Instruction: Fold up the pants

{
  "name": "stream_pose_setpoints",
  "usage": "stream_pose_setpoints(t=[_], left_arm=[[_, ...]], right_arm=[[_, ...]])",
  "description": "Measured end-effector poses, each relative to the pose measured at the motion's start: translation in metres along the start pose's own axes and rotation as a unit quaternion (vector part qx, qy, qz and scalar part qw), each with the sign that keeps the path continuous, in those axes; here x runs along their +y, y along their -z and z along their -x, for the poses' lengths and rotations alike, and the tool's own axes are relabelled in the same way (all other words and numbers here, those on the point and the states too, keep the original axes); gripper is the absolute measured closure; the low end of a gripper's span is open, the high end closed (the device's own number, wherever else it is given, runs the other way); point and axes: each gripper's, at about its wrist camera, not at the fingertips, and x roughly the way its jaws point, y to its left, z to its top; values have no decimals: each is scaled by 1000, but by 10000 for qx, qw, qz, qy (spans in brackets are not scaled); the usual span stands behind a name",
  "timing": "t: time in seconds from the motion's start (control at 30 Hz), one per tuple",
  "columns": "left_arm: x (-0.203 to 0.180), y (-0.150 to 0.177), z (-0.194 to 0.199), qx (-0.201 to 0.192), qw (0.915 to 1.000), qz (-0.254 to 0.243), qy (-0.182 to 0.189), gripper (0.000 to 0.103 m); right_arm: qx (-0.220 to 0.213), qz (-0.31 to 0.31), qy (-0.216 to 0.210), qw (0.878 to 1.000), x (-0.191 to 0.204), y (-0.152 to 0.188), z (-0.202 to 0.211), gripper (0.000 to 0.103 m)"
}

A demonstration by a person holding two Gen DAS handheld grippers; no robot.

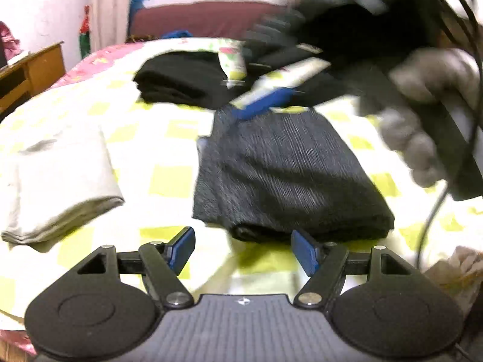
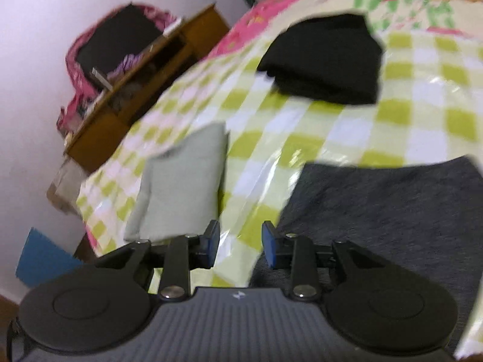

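The folded dark grey ribbed pants [image 1: 286, 175] lie on the green-checked bed cover [image 1: 169, 178], directly ahead of the wide-open, empty left tool [image 1: 243, 249], while the partly open, empty right tool [image 2: 240, 244] hovers at their left edge.

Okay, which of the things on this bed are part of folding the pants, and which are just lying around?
Part of the job:
dark grey pants, folded
left hand-held gripper, open
right hand-held gripper, open

Just lying about:
black folded garment
pale folded garment
wooden desk
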Motion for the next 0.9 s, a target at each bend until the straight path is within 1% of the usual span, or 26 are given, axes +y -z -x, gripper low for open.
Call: stream_pose_setpoints(t=[0.07,0.1,0.17,0.2,0.27,0.33,0.37,0.4,0.47,0.5,0.53,0.57,0.6,0.63,0.67,0.7,0.77,0.8,0.83,0.9], left_arm=[[2,-10,3,-253,9997,30,-21,20],[1,-15,1,-346,9994,-17,-16,20],[-5,-28,-14,-467,9984,-257,-161,20],[-9,-32,-19,-503,9978,-361,-216,20],[-14,-43,-35,-582,9964,-600,-145,20],[-14,-55,-51,-636,9952,-739,-74,20],[-14,-60,-60,-597,9950,-799,-87,20],[-16,-64,-66,-538,9948,-851,-153,20],[-12,-70,-92,-392,9936,-1015,-318,20],[-14,-66,-96,-331,9928,-1076,-410,19],[-11,-66,-111,-218,9921,-1114,-529,12],[-4,-69,-119,-154,9930,-1065,-495,6],[-1,-70,-132,-91,9941,-967,-485,3],[5,-74,-141,-25,9956,-813,-471,0],[11,-77,-147,34,9970,-651,-429,0],[14,-79,-149,60,9977,-549,-393,0],[16,-80,-147,27,9977,-554,-394,0],[14,-80,-146,-7,9972,-612,-423,0],[12,-78,-140,-61,9966,-667,-489,0],[8,-74,-120,-248,9947,-774,-637,0]], right_arm=[[-339,39,434,9985,-19,3,25,69],[-435,23,633,9970,-29,5,33,68],[-493,-146,1034,9933,-53,10,46,67],[-522,-269,1112,9921,-64,14,51,67],[-512,-408,1035,9925,-76,19,55,67],[-527,-337,966,9934,-80,19,51,67],[-496,-292,910,9942,-82,17,44,67],[-454,-273,872,9948,-83,13,32,67],[-356,-304,909,9948,-94,6,12,67],[-311,-312,967,9943,-102,4,2,70],[-301,-340,1075,9932,-111,2,-8,70],[-271,-406,1244,9910,-121,0,-18,70],[-230,-482,1366,9892,-132,0,-27,74],[-216,-647,1362,9883,-146,-1,-35,76],[-234,-855,1275,9879,-156,-1,-37,80],[-274,-1100,1169,9866,-162,-2,-34,81],[-438,-1240,1031,9859,-163,0,-19,80],[-539,-1229,1069,9852,-159,3,-9,73],[-635,-1153,1089,9853,-153,8,4,72],[-773,-929,1024,9874,-136,24,32,71]])
